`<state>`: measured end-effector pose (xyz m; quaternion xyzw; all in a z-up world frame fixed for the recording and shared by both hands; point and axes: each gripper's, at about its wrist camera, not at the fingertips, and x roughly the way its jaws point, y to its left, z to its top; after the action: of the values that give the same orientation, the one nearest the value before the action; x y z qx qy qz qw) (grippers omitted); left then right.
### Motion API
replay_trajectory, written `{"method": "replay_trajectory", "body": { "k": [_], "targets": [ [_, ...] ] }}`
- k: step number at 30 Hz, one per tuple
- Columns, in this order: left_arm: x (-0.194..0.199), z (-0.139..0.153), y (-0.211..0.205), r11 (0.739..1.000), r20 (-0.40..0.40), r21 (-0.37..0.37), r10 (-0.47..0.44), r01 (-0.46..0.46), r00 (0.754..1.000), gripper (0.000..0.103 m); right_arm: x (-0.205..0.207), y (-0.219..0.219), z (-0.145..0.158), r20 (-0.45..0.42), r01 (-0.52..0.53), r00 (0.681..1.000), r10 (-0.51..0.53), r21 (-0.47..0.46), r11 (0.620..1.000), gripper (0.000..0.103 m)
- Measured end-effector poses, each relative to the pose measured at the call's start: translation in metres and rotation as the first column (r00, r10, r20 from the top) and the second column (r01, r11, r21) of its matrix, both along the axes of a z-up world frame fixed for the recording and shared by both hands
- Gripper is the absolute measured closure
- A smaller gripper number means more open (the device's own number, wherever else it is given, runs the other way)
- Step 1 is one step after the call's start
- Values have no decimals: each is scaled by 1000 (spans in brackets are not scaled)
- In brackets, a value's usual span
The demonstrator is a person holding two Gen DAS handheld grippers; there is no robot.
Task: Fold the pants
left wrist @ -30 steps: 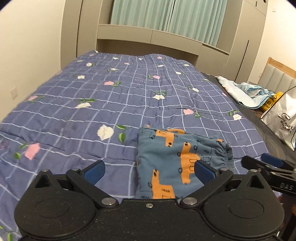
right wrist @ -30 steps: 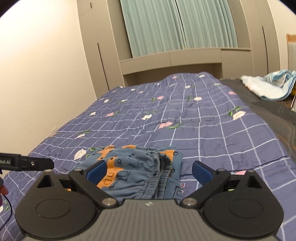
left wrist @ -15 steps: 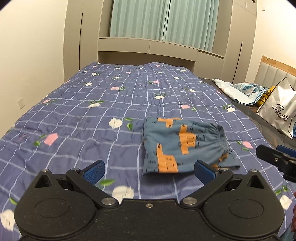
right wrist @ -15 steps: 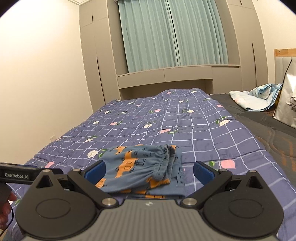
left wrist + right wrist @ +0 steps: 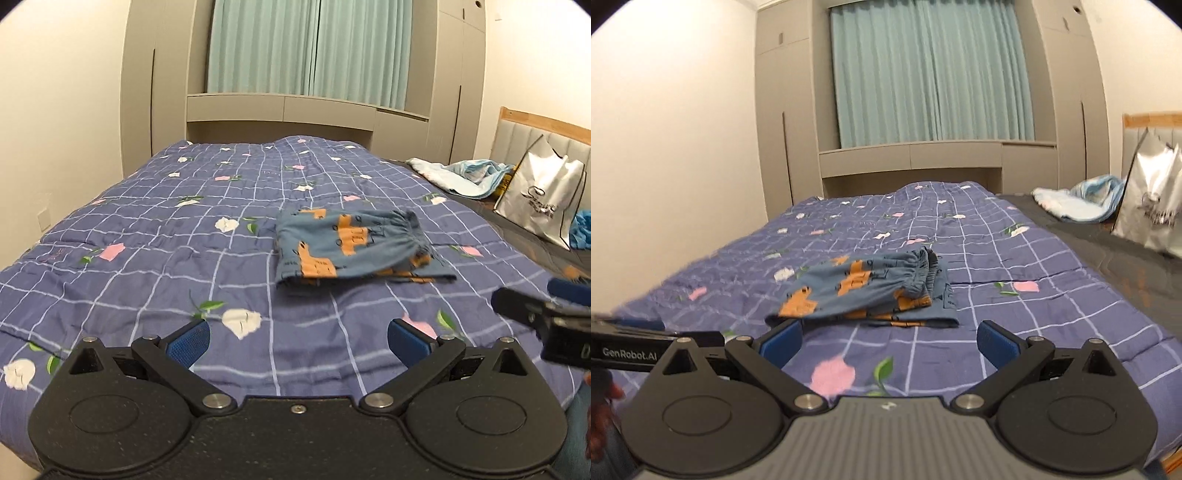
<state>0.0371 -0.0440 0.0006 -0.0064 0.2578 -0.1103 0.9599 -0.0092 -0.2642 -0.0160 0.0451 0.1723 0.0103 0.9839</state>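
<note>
Small blue pants with orange animal prints lie folded into a compact stack on the purple checked quilt, elastic waistband to the right. In the right wrist view the same pants lie just beyond the fingertips. My left gripper hangs open over the quilt, well short of the pants, with nothing between its blue pads. My right gripper is open too and holds nothing; it also shows at the right edge of the left wrist view, right gripper.
A light blue cloth heap and a white shopping bag sit on the dark mattress right of the quilt. Grey wardrobes and teal curtains stand behind the bed. A wall runs along the left.
Both grippers have pulled back and up from the pants, which now lie farther off and smaller in both views. The pants themselves have stayed in place, folded.
</note>
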Motion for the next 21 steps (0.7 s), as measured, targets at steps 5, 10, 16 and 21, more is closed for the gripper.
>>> {"method": "replay_trajectory", "body": {
  "k": [5, 10, 16, 21],
  "targets": [
    [-10, -3, 5, 999, -7, -19, 27, -27, 1000, 1, -11, -2, 4, 26, 30, 999, -30, -17, 999, 0],
    [-14, -3, 10, 998, -10, -38, 40, -40, 999, 1, -17, -9, 2, 22, 51, 998, -51, -4, 999, 0],
    [-15, -2, 11, 998, -7, -41, 46, -46, 999, 1, -19, -10, 2, 25, 45, 999, -45, -2, 999, 0],
    [-15, -3, 11, 998, -11, -38, 49, -50, 999, 1, -18, -12, 0, 20, 44, 999, -44, 5, 999, 0]
  ]
}}
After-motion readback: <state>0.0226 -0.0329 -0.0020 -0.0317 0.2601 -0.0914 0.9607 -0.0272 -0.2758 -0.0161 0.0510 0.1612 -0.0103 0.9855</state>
